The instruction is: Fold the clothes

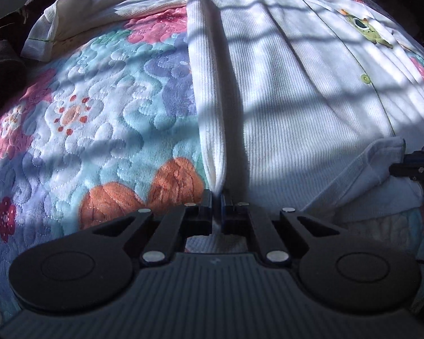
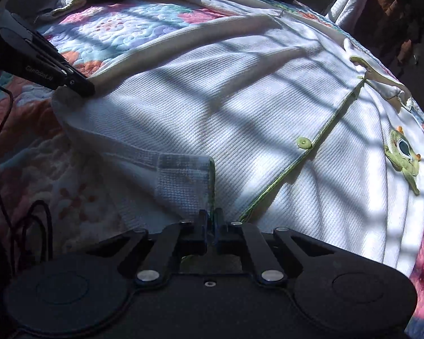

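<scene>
Shirt (image 2: 212, 107) hem on the quilted bed (image 1: 84, 118) is gripped by both clenched tongs, left (image 1: 217, 197) at nine o'clock, right (image 2: 211, 220) at six; an even, taut lift is advised.

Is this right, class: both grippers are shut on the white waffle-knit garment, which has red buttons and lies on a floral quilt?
Not quite: the buttons are green, as the right wrist view shows. Otherwise correct: the left gripper and right gripper are shut on the white waffle-knit garment, lying on the floral quilt.
</scene>
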Motion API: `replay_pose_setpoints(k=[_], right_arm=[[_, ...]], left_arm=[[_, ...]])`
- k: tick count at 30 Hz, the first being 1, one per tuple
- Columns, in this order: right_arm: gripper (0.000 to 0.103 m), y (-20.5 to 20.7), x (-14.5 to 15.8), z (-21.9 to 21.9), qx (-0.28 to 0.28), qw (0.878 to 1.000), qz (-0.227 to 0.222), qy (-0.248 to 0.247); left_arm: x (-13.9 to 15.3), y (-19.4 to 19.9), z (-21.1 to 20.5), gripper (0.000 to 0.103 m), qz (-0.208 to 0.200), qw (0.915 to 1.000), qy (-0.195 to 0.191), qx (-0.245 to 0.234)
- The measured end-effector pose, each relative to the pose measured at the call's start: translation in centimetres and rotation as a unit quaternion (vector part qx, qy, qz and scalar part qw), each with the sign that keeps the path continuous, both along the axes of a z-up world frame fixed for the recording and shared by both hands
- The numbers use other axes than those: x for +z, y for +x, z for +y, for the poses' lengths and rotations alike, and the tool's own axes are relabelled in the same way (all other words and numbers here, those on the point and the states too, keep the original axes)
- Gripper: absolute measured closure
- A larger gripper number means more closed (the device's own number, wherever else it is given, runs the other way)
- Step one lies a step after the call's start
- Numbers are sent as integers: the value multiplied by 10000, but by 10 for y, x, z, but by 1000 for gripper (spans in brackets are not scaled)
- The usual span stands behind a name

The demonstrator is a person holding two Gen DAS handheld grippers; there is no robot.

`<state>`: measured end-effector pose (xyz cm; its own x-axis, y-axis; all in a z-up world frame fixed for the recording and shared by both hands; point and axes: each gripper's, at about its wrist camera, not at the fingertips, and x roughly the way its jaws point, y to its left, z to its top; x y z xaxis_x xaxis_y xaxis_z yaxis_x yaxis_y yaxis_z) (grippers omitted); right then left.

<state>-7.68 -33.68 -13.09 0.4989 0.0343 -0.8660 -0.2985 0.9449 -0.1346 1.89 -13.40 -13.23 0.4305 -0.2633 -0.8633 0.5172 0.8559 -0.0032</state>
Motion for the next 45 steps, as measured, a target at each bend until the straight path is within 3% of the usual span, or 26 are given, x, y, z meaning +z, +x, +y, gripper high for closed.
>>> replay_pose_setpoints(k=[5, 8, 11, 14, 16, 18, 22, 25, 29, 33, 39, 45], right_arm=[[98, -24, 14, 5, 155, 9996, 209, 76], [97, -33, 30, 3, 74, 9961, 338, 812], [94, -41, 64, -1, 25, 9905, 10, 1376], [82, -33, 107, -5, -56, 9840, -453, 1720], [67, -24, 133, -6, -32, 9779, -768, 1945], [51, -2, 152, 3, 63, 9759, -986, 1944], [49, 51, 169, 34, 293, 9806, -1111, 1589], [48, 97, 173, 54, 416, 9800, -1018, 1658], [48, 167, 161, 78, 398, 9697, -882, 2242], [48, 229, 130, 106, 395, 9628, -1029, 2465], [48, 302, 77, 119, 405, 9695, -1014, 2192], [45, 358, 42, 106, 18, 9747, -709, 2119]], left_arm=[[6, -4, -2, 99, -34, 9998, 99, -158], [20, -2, 2, 97, 51, 9994, -169, -292], [42, 0, 10, 97, 32, 9977, -563, -365], [65, 7, 21, 95, -234, 9973, -653, -242], [82, 17, 31, 88, -470, 9965, -694, -44], [94, 28, 40, 72, -670, 9951, -705, 166], [111, 63, 63, 57, -1106, 9889, -601, 785], [116, 92, 83, 50, -1514, 9795, -476, 1243], [97, 144, 104, 47, -1661, 9684, -535, 1783], [70, 196, 116, 47, -1666, 9583, -576, 2250], [25, 263, 101, 43, -1877, 9493, 178, 2514], [5, 304, 72, 30, -1994, 9527, 1078, 2026]])
